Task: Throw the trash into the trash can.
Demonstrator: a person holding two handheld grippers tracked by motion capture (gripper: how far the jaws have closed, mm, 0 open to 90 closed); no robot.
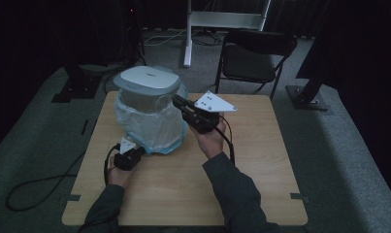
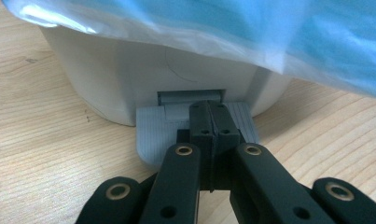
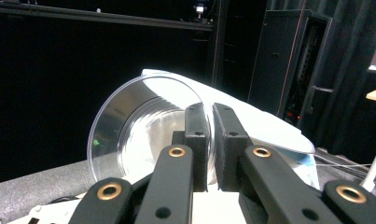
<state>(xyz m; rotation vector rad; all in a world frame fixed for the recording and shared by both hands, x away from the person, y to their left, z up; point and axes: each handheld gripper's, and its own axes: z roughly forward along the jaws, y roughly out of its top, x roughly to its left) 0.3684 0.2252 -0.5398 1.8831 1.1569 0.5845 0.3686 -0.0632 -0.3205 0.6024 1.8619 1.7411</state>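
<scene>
Pedal bin stands upright at about 10 o'clock on the wooden table, long axis vertical. Its grey lid sits on top, foot pedal sticks out of the base toward 6 o'clock, at the person. White-blue bag liner is draped over the bin's outside down almost to the tabletop.

Left gripper, at 7 o'clock of the bin base, has its jaws fully together with nothing between them, tips resting on the pedal.

Right gripper, at 3 o'clock of the bin near the lid edge, is clamped on the rim of a clear plastic cup. The cup lies on its side in the grip, mouth toward the camera's left, axis roughly level.

Table: light wood grain, tape tabs at the edges. Room is dim: grey carpet, a black folding chair at 12 o'clock beyond the table, dark curtains behind, cable on the floor at 8 o'clock.
</scene>
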